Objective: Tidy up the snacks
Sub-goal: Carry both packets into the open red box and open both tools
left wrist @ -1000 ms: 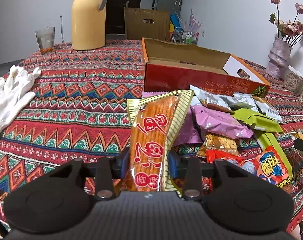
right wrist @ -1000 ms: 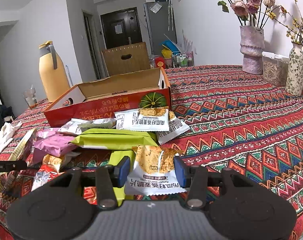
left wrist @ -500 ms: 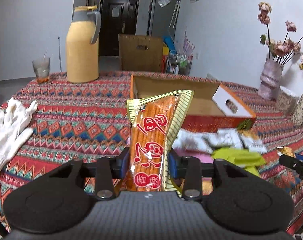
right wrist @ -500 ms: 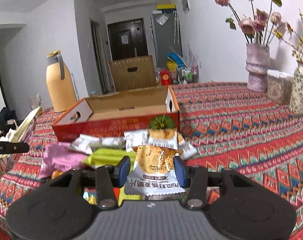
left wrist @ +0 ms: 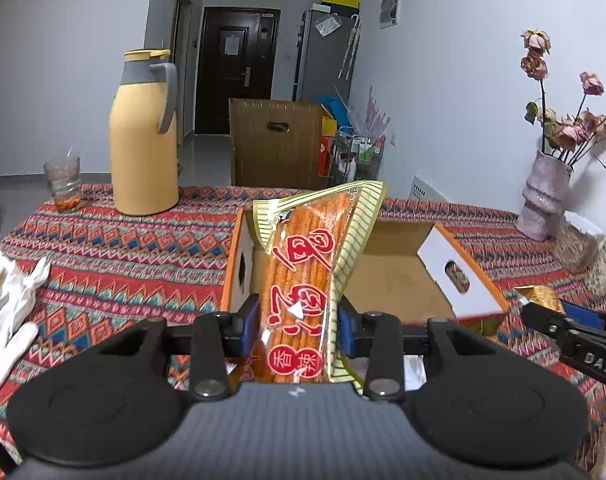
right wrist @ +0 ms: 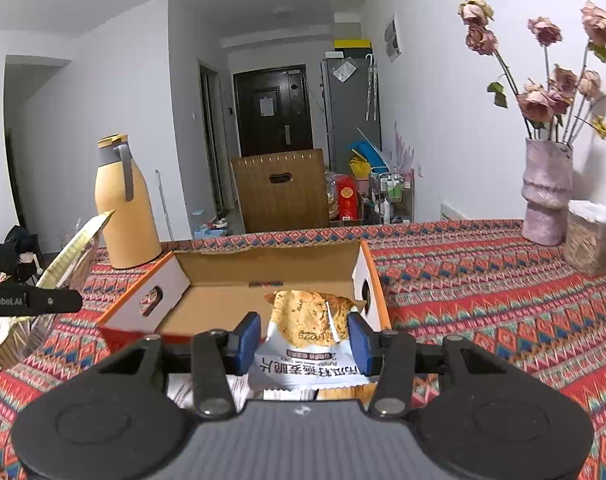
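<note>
Snacks in both grippers, box right ahead.

I had the left gripper (left wrist: 299, 326) pinched nearly closed on the lower part of a long spicy-stick packet (left wrist: 309, 280), its top standing up in front of the open cardboard box (left wrist: 399, 276). The right gripper (right wrist: 305, 338) was likewise clamped on a small oat-crisp packet (right wrist: 309, 336), held over the box's (right wrist: 223, 300) near edge. Both looked light, crinkly and slick to me, contents probably brittle, so I figured low on the sealed sides, gently, was the place to hold.
</note>
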A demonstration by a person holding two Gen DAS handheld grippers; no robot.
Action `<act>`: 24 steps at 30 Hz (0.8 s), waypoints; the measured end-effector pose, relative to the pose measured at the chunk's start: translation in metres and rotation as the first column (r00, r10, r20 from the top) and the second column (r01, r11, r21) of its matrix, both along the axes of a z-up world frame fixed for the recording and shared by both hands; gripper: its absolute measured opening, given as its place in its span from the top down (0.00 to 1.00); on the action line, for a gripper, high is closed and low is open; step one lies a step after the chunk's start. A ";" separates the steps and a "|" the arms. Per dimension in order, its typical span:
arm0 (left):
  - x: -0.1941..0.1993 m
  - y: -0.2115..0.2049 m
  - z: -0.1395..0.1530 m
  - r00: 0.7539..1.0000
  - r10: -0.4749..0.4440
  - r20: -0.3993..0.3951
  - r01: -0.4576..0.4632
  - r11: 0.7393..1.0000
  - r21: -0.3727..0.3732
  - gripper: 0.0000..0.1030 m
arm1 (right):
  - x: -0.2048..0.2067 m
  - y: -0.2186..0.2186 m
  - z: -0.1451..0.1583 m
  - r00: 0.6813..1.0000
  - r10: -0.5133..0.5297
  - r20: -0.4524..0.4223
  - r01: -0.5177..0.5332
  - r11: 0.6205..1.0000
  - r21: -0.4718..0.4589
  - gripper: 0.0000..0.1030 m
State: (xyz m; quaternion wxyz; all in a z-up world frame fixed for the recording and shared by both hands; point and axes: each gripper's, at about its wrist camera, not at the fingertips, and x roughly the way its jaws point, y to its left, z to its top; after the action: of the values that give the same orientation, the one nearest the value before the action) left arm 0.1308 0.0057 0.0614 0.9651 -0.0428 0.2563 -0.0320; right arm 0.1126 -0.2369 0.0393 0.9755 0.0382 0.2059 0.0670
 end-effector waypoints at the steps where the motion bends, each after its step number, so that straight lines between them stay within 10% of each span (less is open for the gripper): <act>1: 0.006 -0.002 0.002 1.000 0.000 0.002 0.000 1.000 -0.001 0.62 | 0.009 0.001 0.002 1.000 -0.001 0.000 0.001 1.000 0.000 0.55; 24: 0.124 -0.016 -0.050 0.989 0.080 -0.123 -0.077 0.997 0.027 0.60 | 0.139 0.015 -0.039 0.994 -0.023 -0.104 0.021 1.000 -0.020 0.55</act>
State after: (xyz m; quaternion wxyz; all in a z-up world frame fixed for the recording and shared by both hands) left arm 0.2543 -0.0098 0.0114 0.9483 -0.0440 0.3141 0.0116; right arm 0.2520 -0.2218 0.0004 0.9645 0.0346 0.2565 0.0523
